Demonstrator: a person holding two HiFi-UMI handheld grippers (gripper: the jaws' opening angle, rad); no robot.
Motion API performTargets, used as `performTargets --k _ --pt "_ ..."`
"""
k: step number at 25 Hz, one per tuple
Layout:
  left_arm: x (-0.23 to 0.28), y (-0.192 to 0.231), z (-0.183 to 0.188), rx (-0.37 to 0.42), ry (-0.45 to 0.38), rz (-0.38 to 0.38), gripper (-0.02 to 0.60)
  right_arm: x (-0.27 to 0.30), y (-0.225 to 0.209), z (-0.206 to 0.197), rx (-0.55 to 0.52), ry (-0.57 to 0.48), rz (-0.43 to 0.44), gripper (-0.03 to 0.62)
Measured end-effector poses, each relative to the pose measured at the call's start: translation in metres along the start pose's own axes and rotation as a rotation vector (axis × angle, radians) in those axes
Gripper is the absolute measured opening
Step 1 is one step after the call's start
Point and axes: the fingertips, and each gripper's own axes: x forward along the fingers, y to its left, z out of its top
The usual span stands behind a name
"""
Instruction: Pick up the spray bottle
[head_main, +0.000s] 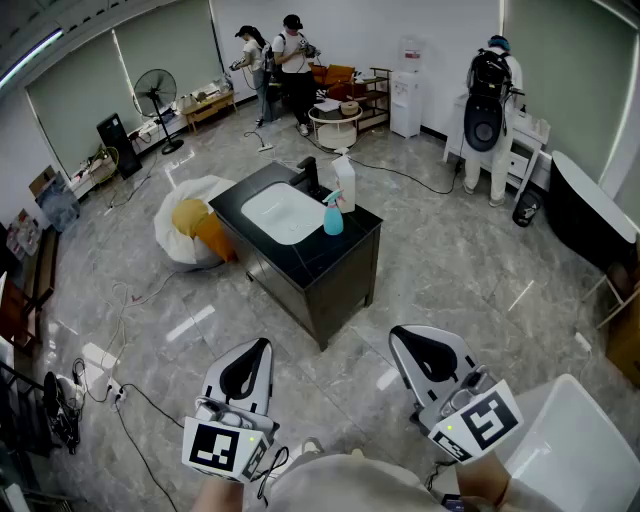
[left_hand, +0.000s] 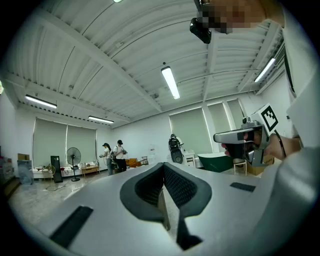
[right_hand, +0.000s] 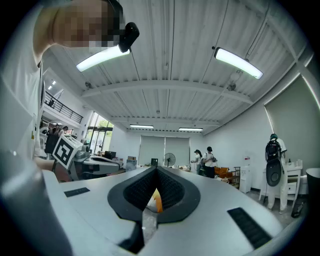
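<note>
Two hands carry the tongs level and side by side, close to the person's body at the near edge of the head view; the left tongs (head_main: 258, 350) and the right tongs (head_main: 405, 340) point away over the grey floor (head_main: 450, 265); each is clenched on nothing, its pads drawn in to a thin slit. The teal spray bottle (head_main: 333, 214) stands upright on the black surface (head_main: 300, 262), just right of the white basin (head_main: 281, 212) and near a taller white bottle (head_main: 344, 183); it is farther off than the tongs and well apart from them, roughly on the line between the two. Only the head view shows the spray bottle and the surface; the two gripper views look level across the room, so they catch the ceiling lights (right_hand: 238, 63) and the people (left_hand: 114, 156) by the far wall; the left gripper view has the right tongs at its right edge, and the right gripper view shows a sliver of orange through its slit.
</note>
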Motion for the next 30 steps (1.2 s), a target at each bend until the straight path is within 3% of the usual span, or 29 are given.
performTargets --k 23,26,27,28,29,30 --pt "0.011 -0.035 0.007 -0.003 0.005 0.031 0.020 -0.034 -0.025 -0.001 0.018 -0.006 0.015 0.028" --pt "0.012 -0.038 0.002 -0.009 0.014 0.037 0.020 -0.038 -0.035 0.001 0.083 -0.074 -0.031 0.032" --pt "0.013 -0.039 0.000 -0.013 0.016 0.037 0.020 -0.041 -0.038 0.004 0.110 -0.102 -0.040 0.091" --pt "0.013 -0.041 -0.001 -0.017 0.016 0.037 0.020 -0.043 -0.041 0.006 0.121 -0.117 -0.043 0.217" --pt "0.015 -0.042 -0.002 -0.020 0.015 0.036 0.020 -0.044 -0.044 0.007 0.115 -0.120 -0.047 0.267" --pt "0.016 -0.043 -0.002 -0.022 0.013 0.034 0.019 -0.044 -0.047 0.007 0.099 -0.116 -0.053 0.275"
